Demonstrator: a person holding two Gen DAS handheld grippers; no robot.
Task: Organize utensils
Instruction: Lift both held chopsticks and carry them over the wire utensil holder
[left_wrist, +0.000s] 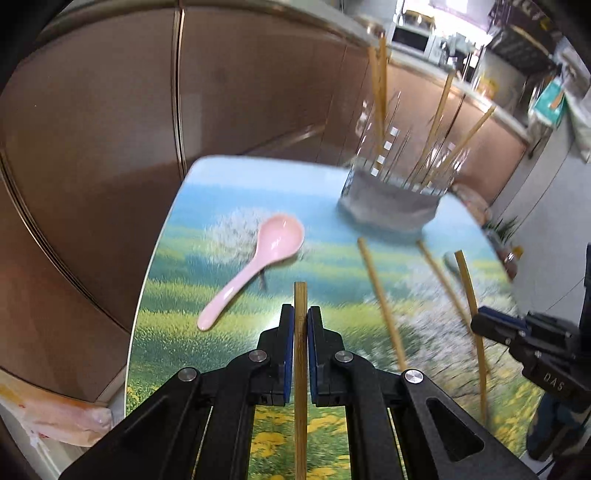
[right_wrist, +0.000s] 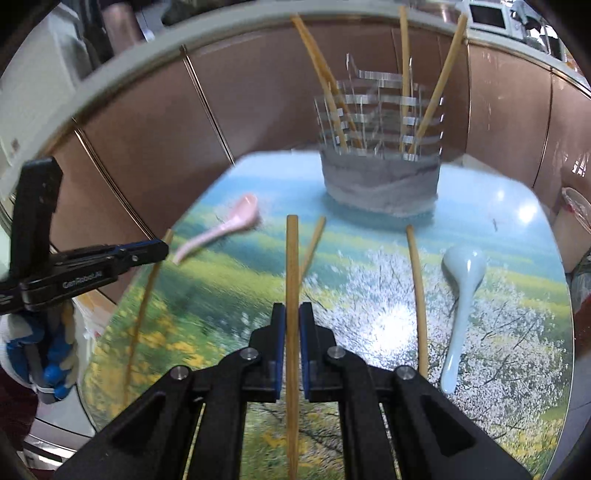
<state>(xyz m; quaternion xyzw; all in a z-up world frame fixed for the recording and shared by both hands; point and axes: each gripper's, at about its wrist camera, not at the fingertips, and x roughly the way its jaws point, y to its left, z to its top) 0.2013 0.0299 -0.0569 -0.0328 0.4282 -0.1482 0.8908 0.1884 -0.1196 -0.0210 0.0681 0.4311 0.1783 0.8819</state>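
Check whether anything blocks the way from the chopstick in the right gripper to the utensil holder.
Nothing visible does. The right gripper is shut on a chopstick, and the table between it and the utensil holder is bare; the loose chopsticks and both spoons lie off to the sides.

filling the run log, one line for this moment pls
left claw: shut on chopstick | right claw: shut on chopstick | spoons: on table

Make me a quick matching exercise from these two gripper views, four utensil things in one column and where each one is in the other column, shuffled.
Things:
1. pink spoon
2. light blue spoon
3. left gripper's chopstick
4. utensil holder

Places:
A. standing at the table's far end
B. clamped between shut jaws
C. lying on the table's right side
D. lying on the table's left side

Pairs: 1-D, 2-C, 3-B, 4-A
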